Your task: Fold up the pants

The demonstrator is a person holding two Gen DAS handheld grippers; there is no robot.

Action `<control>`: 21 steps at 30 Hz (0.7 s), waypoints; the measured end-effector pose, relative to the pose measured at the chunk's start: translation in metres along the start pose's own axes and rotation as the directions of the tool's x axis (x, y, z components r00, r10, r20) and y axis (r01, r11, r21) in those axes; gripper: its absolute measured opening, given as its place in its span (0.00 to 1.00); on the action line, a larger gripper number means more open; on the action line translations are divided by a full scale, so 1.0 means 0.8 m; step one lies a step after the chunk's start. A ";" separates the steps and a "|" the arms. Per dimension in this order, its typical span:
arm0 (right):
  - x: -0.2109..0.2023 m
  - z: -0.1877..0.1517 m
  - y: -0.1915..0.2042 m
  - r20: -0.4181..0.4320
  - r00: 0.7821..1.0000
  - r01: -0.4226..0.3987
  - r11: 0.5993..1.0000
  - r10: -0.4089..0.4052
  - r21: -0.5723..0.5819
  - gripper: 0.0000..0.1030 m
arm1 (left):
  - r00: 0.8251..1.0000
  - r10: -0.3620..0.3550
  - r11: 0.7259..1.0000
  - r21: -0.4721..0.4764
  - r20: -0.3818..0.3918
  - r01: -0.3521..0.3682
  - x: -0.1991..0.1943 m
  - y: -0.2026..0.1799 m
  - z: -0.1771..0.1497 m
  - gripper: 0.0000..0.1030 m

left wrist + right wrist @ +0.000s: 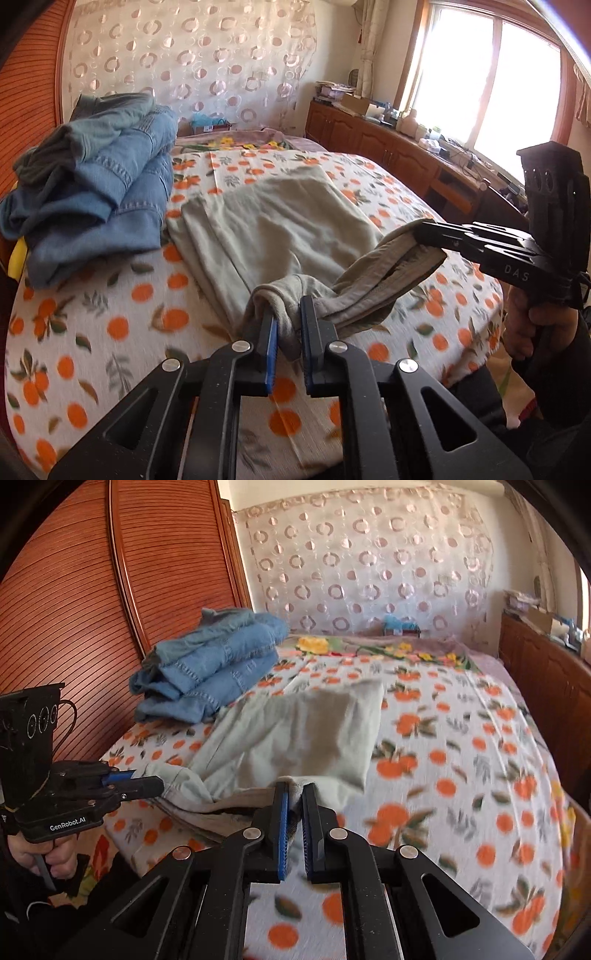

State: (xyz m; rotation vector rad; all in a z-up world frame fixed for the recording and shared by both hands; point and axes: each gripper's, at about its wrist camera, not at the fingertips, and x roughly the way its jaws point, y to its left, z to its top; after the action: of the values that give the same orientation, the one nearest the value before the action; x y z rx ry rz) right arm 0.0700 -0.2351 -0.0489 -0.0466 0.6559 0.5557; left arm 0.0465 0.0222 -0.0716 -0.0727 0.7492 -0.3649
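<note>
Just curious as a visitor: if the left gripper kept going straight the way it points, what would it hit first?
Probably the rest of the beige pants it already grips, spread on the orange-print bedspread straight ahead. The left gripper points downward, though depth is hard to judge.

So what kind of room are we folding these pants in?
A home bedroom, by the look of it: the pants lie on a bed with an orange-print sheet, a wooden wardrobe stands beside it, and a curtained window sits above low wooden cabinets.
</note>
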 end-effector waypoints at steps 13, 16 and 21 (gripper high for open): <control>0.094 0.072 -0.044 -0.052 0.998 -0.025 1.000 0.024 -0.011 0.07 | 1.000 0.025 1.000 -0.004 0.003 -0.025 0.051 0.045 0.075 0.12; 0.119 0.091 -0.052 -0.061 0.998 -0.035 0.999 0.033 -0.019 0.07 | 0.999 0.037 0.999 -0.002 -0.001 -0.037 0.064 0.055 0.089 0.12; 0.163 0.113 -0.065 -0.082 0.996 -0.049 0.998 0.046 -0.028 0.07 | 0.998 0.056 0.998 -0.009 -0.020 -0.056 0.085 0.071 0.105 0.12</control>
State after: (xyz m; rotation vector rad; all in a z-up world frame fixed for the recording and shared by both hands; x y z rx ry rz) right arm 0.2323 -0.1988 -0.0608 -0.0819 0.7296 0.6121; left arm 0.1662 0.0463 -0.0656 -0.0571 0.7712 -0.3095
